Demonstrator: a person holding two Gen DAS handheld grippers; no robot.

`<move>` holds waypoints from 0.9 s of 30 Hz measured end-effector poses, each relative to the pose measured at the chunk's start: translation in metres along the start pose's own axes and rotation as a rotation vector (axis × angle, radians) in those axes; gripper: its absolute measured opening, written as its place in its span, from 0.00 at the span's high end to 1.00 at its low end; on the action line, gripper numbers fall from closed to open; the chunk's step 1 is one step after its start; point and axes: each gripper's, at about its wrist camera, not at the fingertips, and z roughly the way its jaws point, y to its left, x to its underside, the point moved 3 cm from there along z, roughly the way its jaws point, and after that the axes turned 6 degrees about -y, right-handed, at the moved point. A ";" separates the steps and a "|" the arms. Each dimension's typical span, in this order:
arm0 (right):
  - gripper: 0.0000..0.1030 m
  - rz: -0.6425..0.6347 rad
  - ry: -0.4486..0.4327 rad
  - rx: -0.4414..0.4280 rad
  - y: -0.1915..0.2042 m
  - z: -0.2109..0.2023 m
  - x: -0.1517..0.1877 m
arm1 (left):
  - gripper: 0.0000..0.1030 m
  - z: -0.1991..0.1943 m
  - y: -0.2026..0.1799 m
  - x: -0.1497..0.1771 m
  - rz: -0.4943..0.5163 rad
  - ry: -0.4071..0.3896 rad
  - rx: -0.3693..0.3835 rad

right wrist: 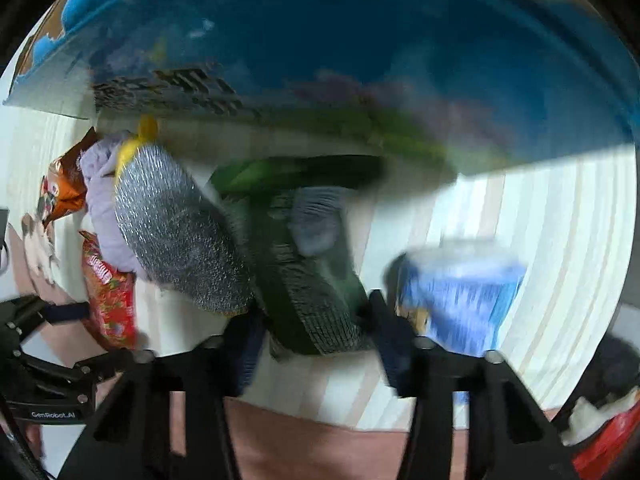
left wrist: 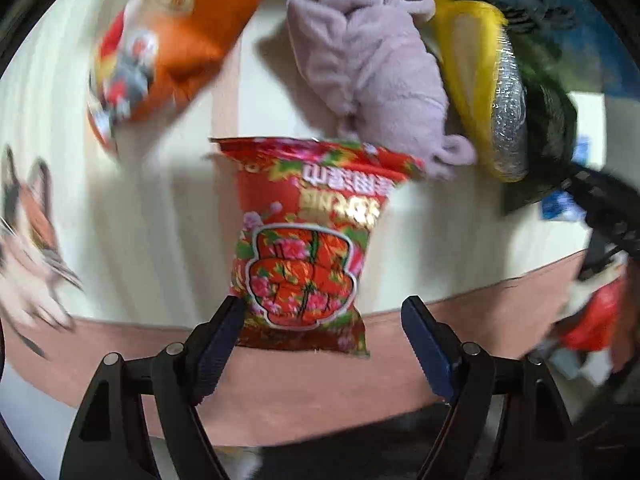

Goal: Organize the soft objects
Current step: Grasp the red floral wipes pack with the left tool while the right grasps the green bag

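A glossy red snack bag [left wrist: 304,240] with a floral print lies crinkled on the pale, wood-striped desk [left wrist: 160,220], its near end between the spread fingers of the left hand-held gripper [left wrist: 324,320], which grips nothing. Beyond the bag slumps a fuzzy lilac plush [left wrist: 372,68], with an orange foil bag [left wrist: 160,40] to its left and a yellow-and-silver quilted mitt [left wrist: 492,92] to its right. The right hand-held gripper [right wrist: 316,344] is open around a dark green ribbed cloth [right wrist: 312,280], beside a blurred blue packet [right wrist: 460,288].
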 end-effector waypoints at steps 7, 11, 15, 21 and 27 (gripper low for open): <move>0.59 0.001 0.132 -0.066 0.003 0.007 0.061 | 0.22 -0.009 0.001 0.031 0.002 -0.073 -0.032; 0.38 0.064 0.104 -0.086 0.000 0.008 0.077 | 0.22 -0.017 -0.002 0.023 0.033 -0.131 -0.124; 0.38 0.118 0.081 -0.074 -0.006 0.021 0.083 | 0.22 -0.003 -0.005 0.003 0.054 -0.129 -0.165; 0.60 0.122 0.049 -0.063 0.000 0.019 0.097 | 0.52 0.016 -0.006 -0.006 0.030 -0.119 -0.117; 0.64 0.129 -0.011 -0.164 -0.006 -0.033 0.125 | 0.57 -0.022 -0.020 0.019 0.036 -0.205 -0.084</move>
